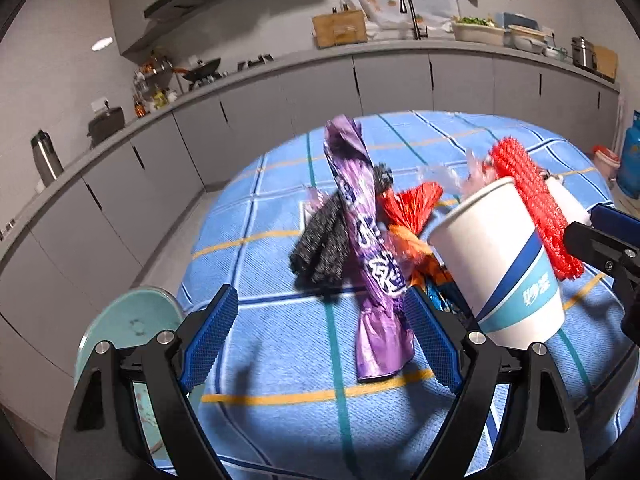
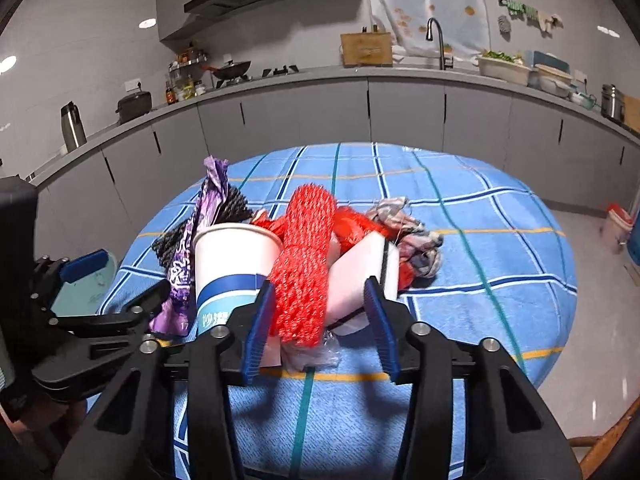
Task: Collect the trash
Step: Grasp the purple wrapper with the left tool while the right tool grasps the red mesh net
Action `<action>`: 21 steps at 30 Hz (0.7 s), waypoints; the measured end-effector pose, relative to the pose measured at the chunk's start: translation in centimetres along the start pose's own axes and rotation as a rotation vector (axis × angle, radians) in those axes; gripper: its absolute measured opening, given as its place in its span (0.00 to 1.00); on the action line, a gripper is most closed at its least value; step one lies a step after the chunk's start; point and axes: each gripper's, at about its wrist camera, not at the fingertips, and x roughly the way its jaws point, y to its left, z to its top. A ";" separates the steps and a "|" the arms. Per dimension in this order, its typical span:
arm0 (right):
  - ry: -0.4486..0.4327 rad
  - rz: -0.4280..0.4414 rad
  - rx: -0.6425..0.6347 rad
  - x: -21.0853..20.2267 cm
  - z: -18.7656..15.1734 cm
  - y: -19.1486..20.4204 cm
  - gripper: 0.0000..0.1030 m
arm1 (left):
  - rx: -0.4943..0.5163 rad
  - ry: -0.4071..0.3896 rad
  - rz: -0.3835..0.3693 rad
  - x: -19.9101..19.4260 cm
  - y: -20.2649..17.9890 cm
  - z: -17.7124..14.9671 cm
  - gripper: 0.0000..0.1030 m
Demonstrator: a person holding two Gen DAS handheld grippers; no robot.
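A pile of trash lies on the round table with a blue plaid cloth (image 1: 280, 360). It holds a purple snack wrapper (image 1: 370, 248), a black-speckled wrapper (image 1: 322, 242), an orange wrapper (image 1: 412, 212), a white paper cup with a blue band (image 1: 500, 264), a red foam net (image 1: 536, 208) and a white box (image 2: 362, 276). My left gripper (image 1: 324, 336) is open low over the cloth, its right finger beside the purple wrapper's near end. My right gripper (image 2: 320, 320) is open, its fingers on either side of the red net (image 2: 306, 264) and the white box.
A crumpled patterned wrapper (image 2: 412, 232) lies behind the pile. A pale green round stool (image 1: 128, 328) stands left of the table. Grey kitchen cabinets (image 1: 280, 100) run behind. A red-lidded bin (image 2: 618, 224) and a blue gas cylinder (image 1: 632, 152) stand at right.
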 end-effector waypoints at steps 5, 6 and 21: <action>0.041 0.019 0.014 0.8 -0.3 0.0 0.30 | -0.003 0.026 -0.054 1.1 -0.1 0.0 0.65; 0.046 0.024 0.013 0.9 -0.4 0.0 0.28 | -0.003 0.028 -0.065 1.2 -0.3 0.0 0.62; -0.011 0.007 -0.017 -1.2 0.2 0.7 0.04 | 0.017 -0.043 -0.127 -1.4 -0.5 1.0 0.08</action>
